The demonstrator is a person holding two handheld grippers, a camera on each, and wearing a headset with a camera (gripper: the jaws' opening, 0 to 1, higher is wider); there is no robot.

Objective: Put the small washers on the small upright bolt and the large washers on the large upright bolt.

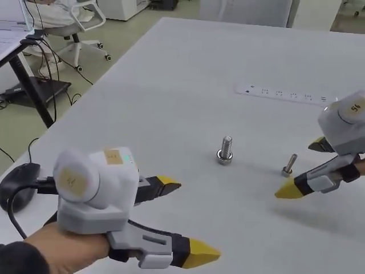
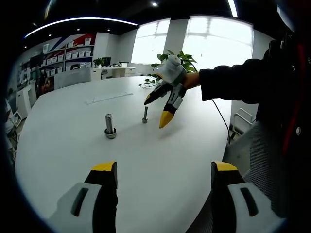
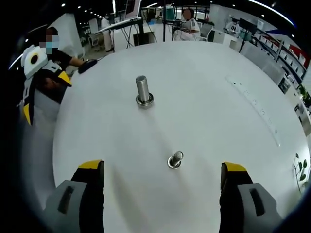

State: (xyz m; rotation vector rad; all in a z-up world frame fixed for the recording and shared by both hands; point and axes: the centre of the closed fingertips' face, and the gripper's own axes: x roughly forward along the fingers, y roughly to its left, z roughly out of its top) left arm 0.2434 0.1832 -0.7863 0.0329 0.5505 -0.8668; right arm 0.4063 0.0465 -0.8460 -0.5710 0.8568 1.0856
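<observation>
On the white table [image 1: 171, 103], the large bolt [image 1: 226, 150] stands upright with a metal ring around its foot. The small bolt [image 1: 289, 165] stands to its right, leaning a little. My left gripper [image 1: 185, 217] hovers open near the table's front left, and nothing sits between its yellow tips. My right gripper [image 1: 300, 167] is open at the right, its tips on either side of the small bolt. In the right gripper view the small bolt [image 3: 175, 159] stands just ahead, between the jaws [image 3: 162, 166], and the large bolt [image 3: 143, 92] is farther off. The left gripper view [image 2: 164, 167] shows both bolts [image 2: 110, 126] [image 2: 145, 115].
A white power strip [image 1: 282, 93] lies at the back right of the table. A black mouse [image 1: 14, 182] and its cable sit at the left edge. Beyond the table's left side stand an office chair [image 1: 74, 23] and a desk. A person [image 3: 187, 26] sits past the far end.
</observation>
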